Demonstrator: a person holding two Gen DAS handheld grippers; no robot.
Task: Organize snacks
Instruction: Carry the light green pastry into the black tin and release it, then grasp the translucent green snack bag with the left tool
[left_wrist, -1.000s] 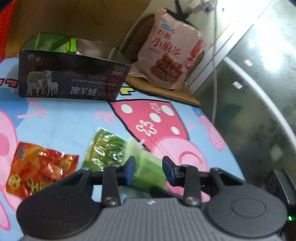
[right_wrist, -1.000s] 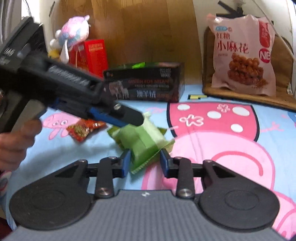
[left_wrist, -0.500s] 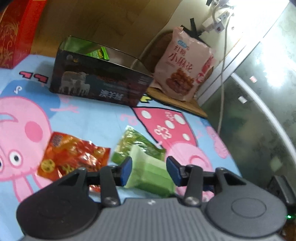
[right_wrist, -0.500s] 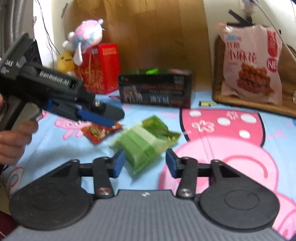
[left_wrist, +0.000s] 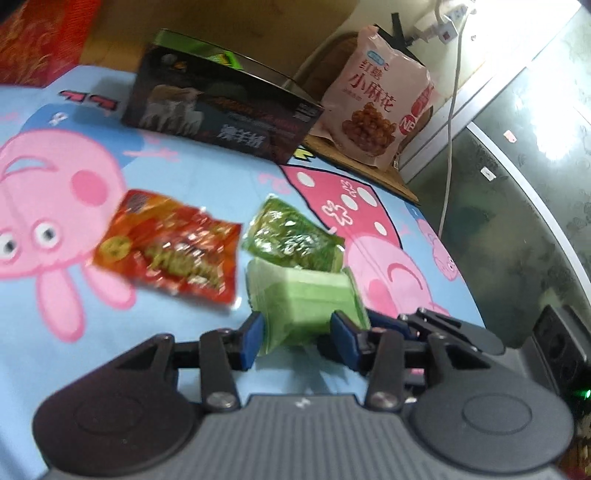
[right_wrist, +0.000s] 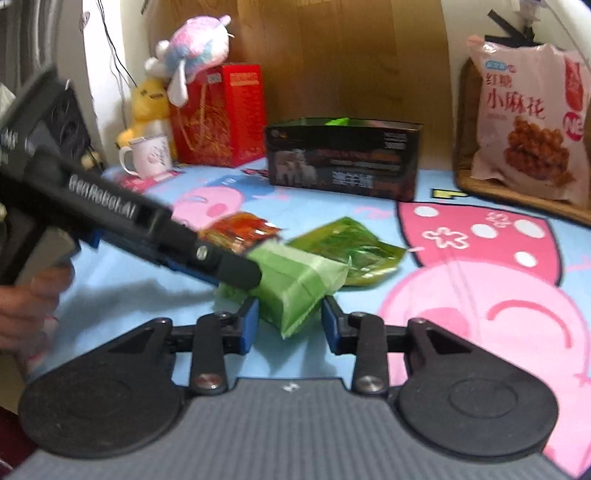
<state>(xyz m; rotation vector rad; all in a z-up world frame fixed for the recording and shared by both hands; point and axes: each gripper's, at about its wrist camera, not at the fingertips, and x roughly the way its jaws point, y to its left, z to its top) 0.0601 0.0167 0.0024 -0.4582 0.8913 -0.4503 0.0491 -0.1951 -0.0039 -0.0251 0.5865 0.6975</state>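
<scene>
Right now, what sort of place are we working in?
Most likely a home, perhaps a child's room or living area. The table wears a cartoon pig cloth, plush toys sit beside a red gift bag and a mug, and a wall power strip hangs nearby.

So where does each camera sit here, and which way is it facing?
Left wrist: on the left gripper, looking along its open fingers at the pale green packet, black box behind; the right gripper's fingers poke in at right.
Right wrist: on the right gripper, facing the same packet and box; left gripper and hand enter from the left.
Shared: packet, box, red packet, pink bag.
</scene>
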